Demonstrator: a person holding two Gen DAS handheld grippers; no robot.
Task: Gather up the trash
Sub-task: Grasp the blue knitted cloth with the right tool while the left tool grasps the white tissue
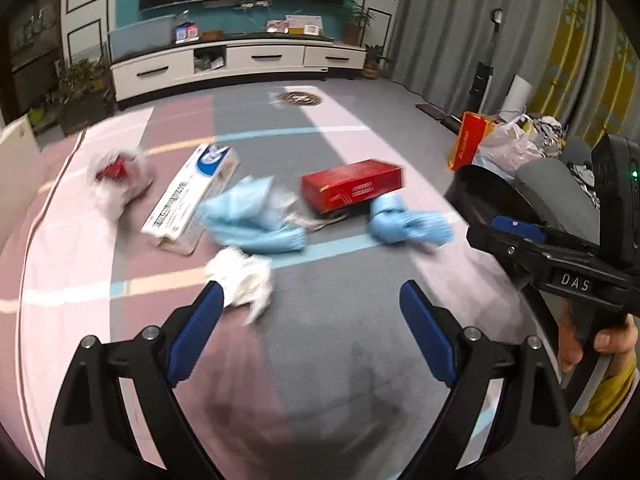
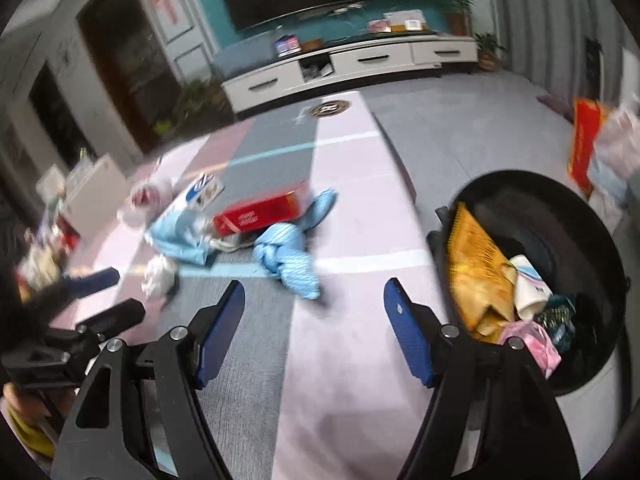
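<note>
Two blue cloths (image 1: 256, 216) (image 1: 408, 226), one red box (image 1: 352, 186).

Trash (image 1: 352, 187) scattered across striped carpet (image 1: 320, 360)

Your left gripper (image 1: 310, 300) tilts downward with its blue-padded jaws spread wide and nothing between them. Your right gripper (image 2: 314, 304) angles down the same way, jaws apart and empty, while your right hand (image 1: 612, 344) clasps its black handle at the frame's edge.
</note>
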